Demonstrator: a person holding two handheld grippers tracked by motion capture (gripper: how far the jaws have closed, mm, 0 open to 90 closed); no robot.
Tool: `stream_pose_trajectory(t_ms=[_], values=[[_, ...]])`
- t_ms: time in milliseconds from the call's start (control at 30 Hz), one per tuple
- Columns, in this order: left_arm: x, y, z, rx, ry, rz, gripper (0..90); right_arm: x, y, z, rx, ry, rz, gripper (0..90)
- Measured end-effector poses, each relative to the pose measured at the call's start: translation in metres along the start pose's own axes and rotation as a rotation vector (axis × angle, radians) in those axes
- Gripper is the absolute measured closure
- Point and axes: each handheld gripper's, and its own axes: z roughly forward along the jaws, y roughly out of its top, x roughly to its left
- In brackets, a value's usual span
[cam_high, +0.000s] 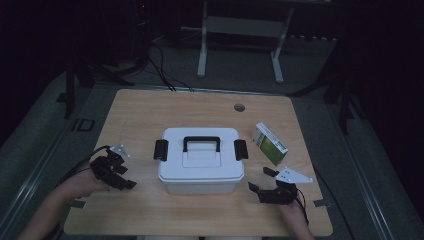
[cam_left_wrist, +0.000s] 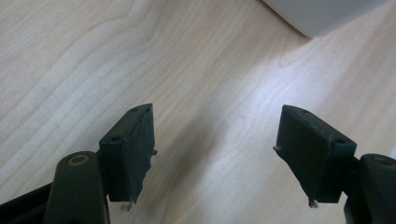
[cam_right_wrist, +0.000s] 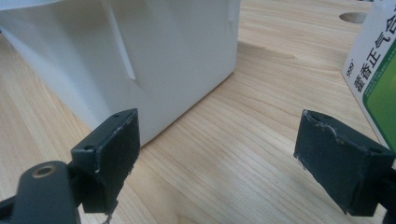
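White plastic: the box (cam_high: 201, 160) sits mid-table, lid on, black handle (cam_high: 201, 142) lying flat across the top.
Clips: one black clip (cam_high: 160, 149) on the box's left end, another (cam_high: 241, 149) on its right, both down against the lid.
Left gripper (cam_high: 125, 176): just off the box's left front corner, resting low by the table, jaws spread wide with bare wood between them; a corner of the box (cam_left_wrist: 322, 16) peeks in beyond its jaws.
Right gripper (cam_high: 260, 181): just off the box's right front corner, jaws wide apart too, nothing between the pads; the box wall (cam_right_wrist: 140, 51) stands close behind its left jaw.
Carton (cam_high: 269, 143): green and white, lying right of the box, near but apart; its printed face (cam_right_wrist: 376, 79) edges in by the right jaw.
Table (cam_high: 140, 115): pale wood, with a round hole (cam_high: 239, 107) behind the box.
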Motion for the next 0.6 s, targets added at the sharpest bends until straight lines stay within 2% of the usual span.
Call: stream_pose_trajectory(t_ms=[33,100,233,300,367,600], values=[[0.0,0.001,-0.003,0.017,-0.004,-0.001,28.3,0.0,0.0,0.0,0.0,0.0,0.003,13.9],[0.0,0.001,-0.006,0.022,-0.013,-0.003,28.3,0.0,0.0,-0.001,-0.002,0.0,0.006,13.9],[-0.002,0.003,-0.017,0.028,-0.006,0.01,28.4,-0.001,-0.001,-0.001,-0.004,0.003,0.009,13.9],[-0.002,0.003,-0.017,0.028,-0.006,0.01,28.4,-0.001,-0.001,-0.001,-0.005,0.003,0.01,13.9],[-0.005,0.01,-0.032,0.035,0.009,0.032,28.4,-0.002,-0.002,-0.001,-0.005,0.002,0.014,13.9],[-0.012,0.023,-0.059,0.02,0.027,0.07,28.6,-0.001,-0.003,-0.001,-0.002,0.001,0.013,13.9]])
